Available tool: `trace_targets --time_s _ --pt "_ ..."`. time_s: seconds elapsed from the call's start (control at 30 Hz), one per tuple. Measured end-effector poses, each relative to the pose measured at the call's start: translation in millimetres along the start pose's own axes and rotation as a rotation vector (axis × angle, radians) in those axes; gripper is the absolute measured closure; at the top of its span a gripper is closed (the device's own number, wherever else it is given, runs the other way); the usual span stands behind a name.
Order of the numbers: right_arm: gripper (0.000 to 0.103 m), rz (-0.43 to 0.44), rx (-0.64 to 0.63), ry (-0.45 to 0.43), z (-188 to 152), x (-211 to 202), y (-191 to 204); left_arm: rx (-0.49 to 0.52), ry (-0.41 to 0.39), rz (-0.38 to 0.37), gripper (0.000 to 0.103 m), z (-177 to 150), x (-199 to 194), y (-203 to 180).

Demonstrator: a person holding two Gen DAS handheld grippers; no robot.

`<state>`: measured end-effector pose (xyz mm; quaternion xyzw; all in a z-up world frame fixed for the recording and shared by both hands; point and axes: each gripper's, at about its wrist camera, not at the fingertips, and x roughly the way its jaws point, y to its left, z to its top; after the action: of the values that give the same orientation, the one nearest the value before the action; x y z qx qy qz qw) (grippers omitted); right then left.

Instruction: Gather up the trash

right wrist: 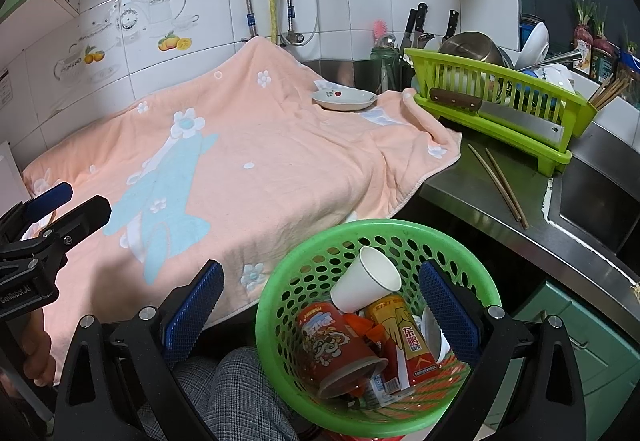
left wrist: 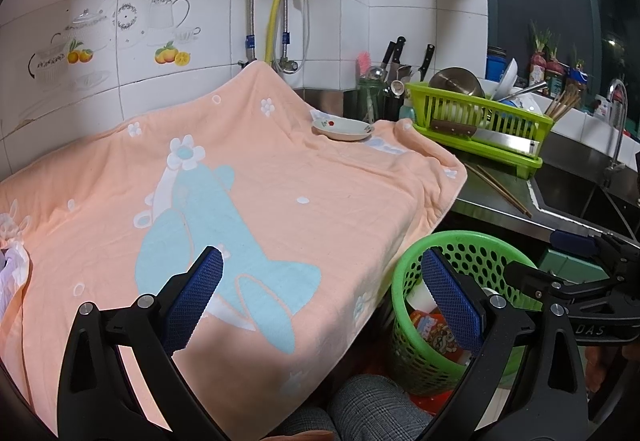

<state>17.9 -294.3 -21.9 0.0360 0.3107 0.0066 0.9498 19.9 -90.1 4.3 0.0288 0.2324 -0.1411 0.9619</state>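
Note:
A green perforated basket [right wrist: 360, 227] stands below the counter edge. In it lie a white paper cup [right wrist: 366, 281], a red snack tub [right wrist: 332, 345] and a yellow and red drink can [right wrist: 404, 337]. My right gripper [right wrist: 322, 309] hangs open over the basket's left side with nothing between its blue pads. My left gripper [left wrist: 326, 297] is open too, above the peach towel [left wrist: 280, 201] and just left of the basket [left wrist: 460, 237]. At the towel's left edge lies something white and crumpled [left wrist: 12, 273]; I cannot tell what it is.
A small plate [left wrist: 344, 129] rests on the towel's far side. Right of it is a green dish rack [right wrist: 500, 81] with a cleaver [right wrist: 516, 113], then chopsticks [right wrist: 500, 185] on the steel counter and a sink [right wrist: 592, 201]. A plaid-trousered knee [right wrist: 240, 393] is beside the basket.

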Motion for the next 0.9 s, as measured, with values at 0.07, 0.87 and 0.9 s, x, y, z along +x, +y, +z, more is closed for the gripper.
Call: trace_targets --time_s 0.07,0.87,0.9 --pt "0.008 0.001 0.0 0.002 -0.3 0.6 1.4 -0.002 0.0 0.003 0.005 -0.9 0.1 -0.9" --pt "0.008 0.016 -0.013 0.007 1.4 4.5 5.3 -0.017 0.006 0.02 0.005 -2.7 -2.2 1.9" --pt "0.008 0.016 -0.013 0.007 1.7 4.8 5.6 -0.018 0.006 0.02 0.005 -2.9 -2.5 2.1"
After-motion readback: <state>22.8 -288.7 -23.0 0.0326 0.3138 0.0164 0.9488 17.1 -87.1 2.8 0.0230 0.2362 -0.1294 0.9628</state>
